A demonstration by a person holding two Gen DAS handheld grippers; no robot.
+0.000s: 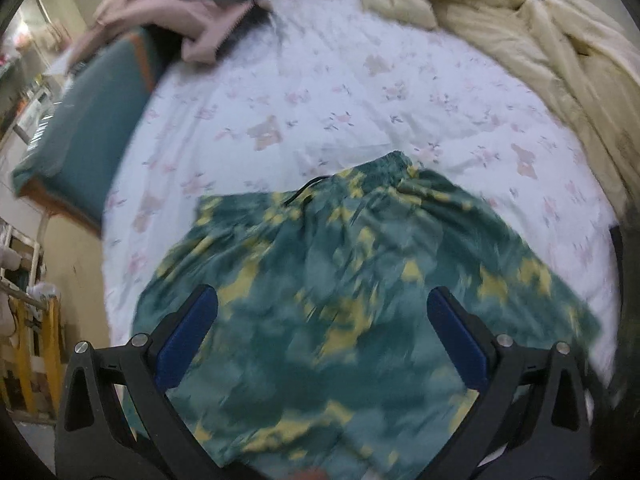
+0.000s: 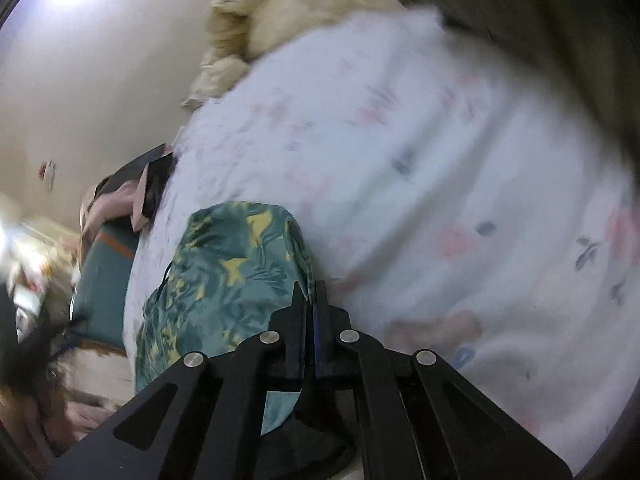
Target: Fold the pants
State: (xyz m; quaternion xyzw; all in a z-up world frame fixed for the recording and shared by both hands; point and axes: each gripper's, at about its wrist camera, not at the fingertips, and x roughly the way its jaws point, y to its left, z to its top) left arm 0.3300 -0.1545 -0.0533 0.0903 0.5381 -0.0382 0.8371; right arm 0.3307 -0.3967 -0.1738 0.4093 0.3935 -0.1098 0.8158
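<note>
I am at the start of a fold: the pants (image 1: 352,280) lie spread on the bed (image 1: 360,92), waistband away from me, and one edge is already caught. On the left, my left gripper (image 1: 322,320) hangs over the near part of the cloth with its jaws spread wide and nothing between them; its blue pads (image 1: 188,336) stand clear above the fabric. Next, I judge, this gripper must drop to the near hem and close on it, so that both hands can carry the cloth over together. On the right, my right gripper (image 2: 309,300) has its jaws pressed together, pinching the pants' side edge. The pants are thin, limp, teal cloth with yellow leaf blotches and a dark drawstring (image 1: 304,190). The sheet is white with faint pink flowers, soft and rumpled. A cream quilt (image 1: 540,40) is heaped at the far right.
</note>
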